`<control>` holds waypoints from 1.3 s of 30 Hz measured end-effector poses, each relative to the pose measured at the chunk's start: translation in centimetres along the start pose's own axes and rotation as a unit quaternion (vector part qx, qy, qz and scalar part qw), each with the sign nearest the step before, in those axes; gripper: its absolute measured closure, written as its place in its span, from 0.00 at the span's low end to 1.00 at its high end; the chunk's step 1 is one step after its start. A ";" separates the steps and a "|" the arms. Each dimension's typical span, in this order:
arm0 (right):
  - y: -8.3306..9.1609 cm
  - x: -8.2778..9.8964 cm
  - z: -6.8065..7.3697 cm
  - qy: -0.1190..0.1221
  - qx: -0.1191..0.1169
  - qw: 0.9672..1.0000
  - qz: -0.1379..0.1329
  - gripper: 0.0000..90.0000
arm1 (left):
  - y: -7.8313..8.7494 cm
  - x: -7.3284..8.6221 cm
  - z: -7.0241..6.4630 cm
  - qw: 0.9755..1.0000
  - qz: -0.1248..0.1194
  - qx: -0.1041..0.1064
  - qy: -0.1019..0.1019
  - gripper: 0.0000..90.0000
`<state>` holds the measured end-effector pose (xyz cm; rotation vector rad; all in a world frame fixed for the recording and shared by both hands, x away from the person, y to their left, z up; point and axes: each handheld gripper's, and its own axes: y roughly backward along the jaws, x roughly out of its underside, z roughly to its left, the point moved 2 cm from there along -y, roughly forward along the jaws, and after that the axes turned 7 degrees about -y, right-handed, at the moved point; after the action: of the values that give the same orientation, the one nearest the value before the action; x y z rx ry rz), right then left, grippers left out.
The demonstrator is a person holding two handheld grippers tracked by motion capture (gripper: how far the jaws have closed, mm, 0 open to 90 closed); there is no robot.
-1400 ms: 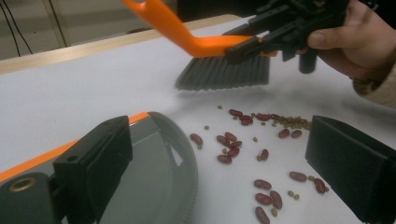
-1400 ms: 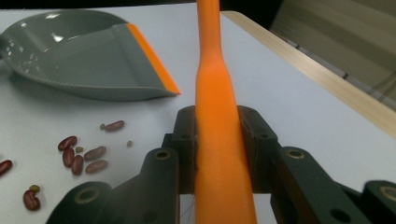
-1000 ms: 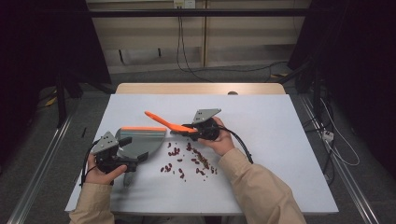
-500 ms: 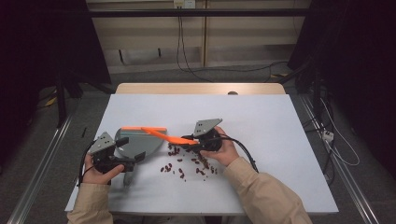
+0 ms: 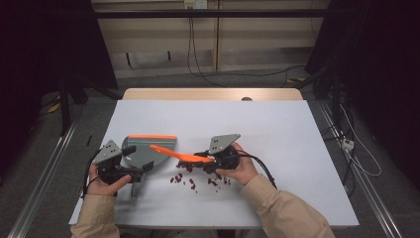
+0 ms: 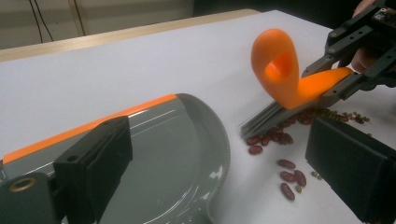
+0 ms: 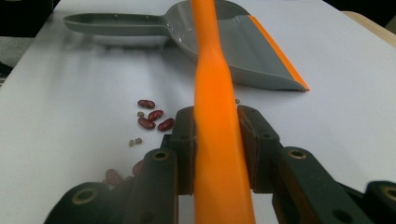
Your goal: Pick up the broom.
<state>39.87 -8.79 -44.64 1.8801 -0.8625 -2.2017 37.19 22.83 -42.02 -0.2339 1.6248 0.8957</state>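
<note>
At lower centre of the high view, the right gripper (image 5: 207, 162) is clamping the orange brush (image 5: 171, 152) above the beans (image 5: 190, 181); the left gripper (image 5: 132, 172) is gripping the dustpan (image 5: 141, 151) handle; hasty sweeping is risking scattering beans past the pan

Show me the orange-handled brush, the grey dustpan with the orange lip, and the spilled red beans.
Orange-handled brush (image 7: 217, 140): right gripper view, mid-handle between the fingers.
Grey dustpan with orange lip (image 5: 141, 151): high view, bare pan floor.
Spilled red beans (image 6: 290, 178): left gripper view, one bean beside the pan.
</note>
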 end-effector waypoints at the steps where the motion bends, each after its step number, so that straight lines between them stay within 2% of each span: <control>1: 0.1 0.0 0.0 0.000 0.001 1.000 -0.001 0.78 | 0.0 0.0 0.0 1.000 0.002 0.001 -0.003 0.08; 5: 0.4 -0.3 -0.4 -0.011 0.004 1.000 -0.015 0.79 | 0.0 0.0 0.0 1.000 0.002 0.001 -0.004 0.08; 6: 0.5 -0.4 -0.6 -0.012 0.011 1.000 -0.021 0.79 | 0.0 0.0 0.0 1.000 0.002 0.000 -0.003 0.08; 11: 0.2 -1.4 -2.0 -0.018 0.021 0.999 -0.031 0.79 | 0.0 0.0 0.0 1.000 0.002 0.001 -0.003 0.08; 14: -0.5 -2.1 -2.7 -0.017 0.019 0.999 -0.031 0.79 | -0.1 0.0 0.0 1.000 0.003 0.002 -0.004 0.08; 16: -1.2 -2.3 -3.1 -0.011 0.024 0.999 -0.021 0.79 | -0.1 0.0 0.0 1.000 0.003 0.002 -0.001 0.08; 19: -2.3 -2.1 -3.5 -0.015 0.017 1.000 -0.009 0.79 | -0.1 0.1 0.2 1.000 0.004 0.001 0.000 0.08; 22: -2.9 -2.0 -3.4 -0.016 0.008 1.000 -0.012 0.79 | -0.1 0.2 0.3 1.000 0.004 -0.001 0.001 0.08; 26: -3.0 -2.2 -3.0 -0.008 -0.011 1.000 0.000 0.79 | -0.1 0.1 0.3 1.000 0.003 -0.001 0.001 0.08; 39: -1.0 -1.5 -1.2 0.004 -0.033 0.999 0.021 0.79 | 0.1 0.0 0.2 1.000 0.001 -0.004 -0.001 0.08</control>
<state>41.58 -7.72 -43.86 1.8240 -0.8091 -2.1690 37.28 23.02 -42.02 -0.2361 1.6213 0.9042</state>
